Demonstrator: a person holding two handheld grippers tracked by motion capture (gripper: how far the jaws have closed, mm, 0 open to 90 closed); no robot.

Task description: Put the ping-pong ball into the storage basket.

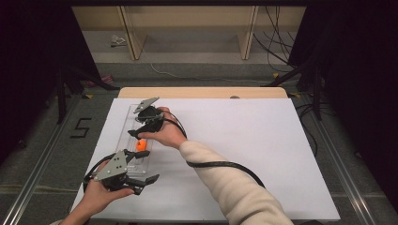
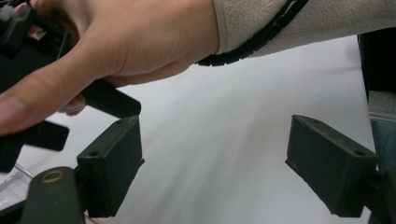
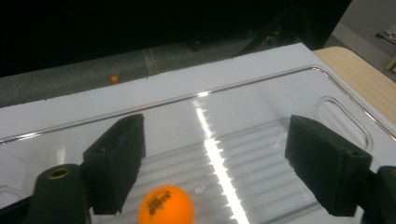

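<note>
One orange ball [image 3: 166, 206] in clear tray [image 3: 261, 98], table's left | right gripper [image 3: 212, 154] wide open over it | left gripper [image 2: 212, 163] wide open, nothing held, near edge

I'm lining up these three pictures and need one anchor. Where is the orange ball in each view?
High view: orange ball in the clear tray, left of centre, beside the right gripper.
Left gripper view: not in it.
Right gripper view: ball bottom centre, between open jaws.
Shared landmark: white table sheet.
</note>
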